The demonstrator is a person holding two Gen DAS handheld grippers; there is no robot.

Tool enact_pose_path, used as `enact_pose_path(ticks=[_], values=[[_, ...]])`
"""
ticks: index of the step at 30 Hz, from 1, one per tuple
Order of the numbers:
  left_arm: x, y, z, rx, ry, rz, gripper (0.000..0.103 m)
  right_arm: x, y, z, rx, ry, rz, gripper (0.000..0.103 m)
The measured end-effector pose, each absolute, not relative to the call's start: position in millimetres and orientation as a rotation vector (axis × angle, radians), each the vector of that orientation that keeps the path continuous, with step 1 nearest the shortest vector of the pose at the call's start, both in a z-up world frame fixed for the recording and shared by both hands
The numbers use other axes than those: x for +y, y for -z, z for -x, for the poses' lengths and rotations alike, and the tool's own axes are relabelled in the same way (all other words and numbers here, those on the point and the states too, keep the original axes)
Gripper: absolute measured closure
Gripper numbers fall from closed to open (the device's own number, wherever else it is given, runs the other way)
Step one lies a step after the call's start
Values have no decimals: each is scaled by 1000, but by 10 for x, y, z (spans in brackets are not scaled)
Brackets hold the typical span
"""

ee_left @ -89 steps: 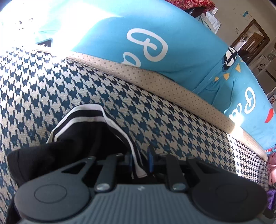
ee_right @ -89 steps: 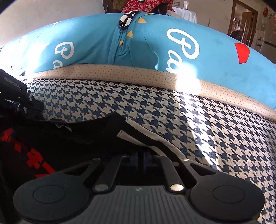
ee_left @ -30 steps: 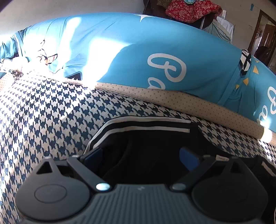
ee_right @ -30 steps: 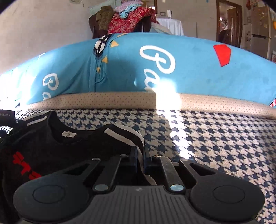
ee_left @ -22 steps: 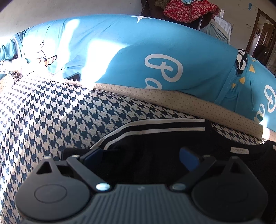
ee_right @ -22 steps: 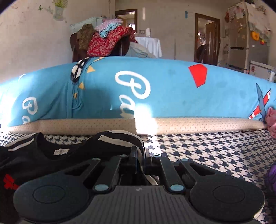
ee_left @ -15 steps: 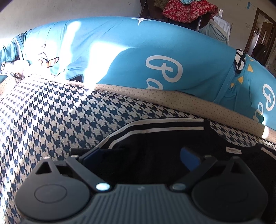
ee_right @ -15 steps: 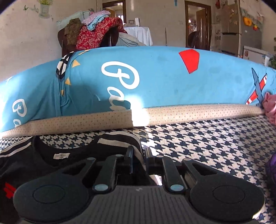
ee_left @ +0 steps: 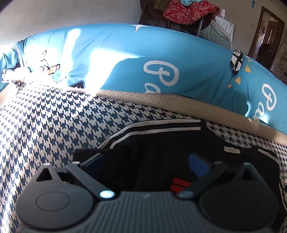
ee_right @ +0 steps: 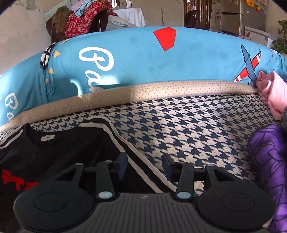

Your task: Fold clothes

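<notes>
A black T-shirt (ee_left: 161, 143) with white stripes on its sleeves and a red print lies flat on the houndstooth sofa seat (ee_left: 53, 121). Its collar label faces up. My left gripper (ee_left: 146, 163) hovers open over the shirt's left shoulder, nothing between its blue pads. In the right wrist view the same black T-shirt (ee_right: 71, 147) spreads to the left, its striped right sleeve edge running under my right gripper (ee_right: 144, 165). That gripper is open too, the striped edge lying loose between the fingers.
A blue printed cushion cover (ee_right: 143, 59) backs the seat, with a beige dotted piping (ee_right: 143, 91) along its base. A purple garment (ee_right: 269, 170) and a pink garment (ee_right: 274, 93) lie at the right. A chair piled with clothes (ee_left: 184, 12) stands behind the sofa.
My right gripper has opened and let go of the striped sleeve, which now lies flat. The left gripper stays open and has drawn back slightly over the shirt.
</notes>
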State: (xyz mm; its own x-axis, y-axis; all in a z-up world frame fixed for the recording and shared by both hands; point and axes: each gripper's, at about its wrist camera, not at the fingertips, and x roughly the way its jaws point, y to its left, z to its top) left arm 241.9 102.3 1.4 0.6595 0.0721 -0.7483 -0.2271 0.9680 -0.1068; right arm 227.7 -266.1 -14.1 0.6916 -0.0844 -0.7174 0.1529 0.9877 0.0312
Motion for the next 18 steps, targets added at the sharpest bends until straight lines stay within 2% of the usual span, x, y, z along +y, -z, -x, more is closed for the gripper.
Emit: enact_pose_path(ticks=[9, 11, 18], values=[[905, 2, -2089, 855, -153, 157, 0, -2927, 217, -1966, 858, 135, -59, 41], [887, 27, -1994, 868, -149, 165, 0, -3006, 232, -1897, 871, 133, -80, 35], [790, 100, -1764, 896, -123, 181, 0, -3067, 353, -1790, 928, 29, -218, 32]])
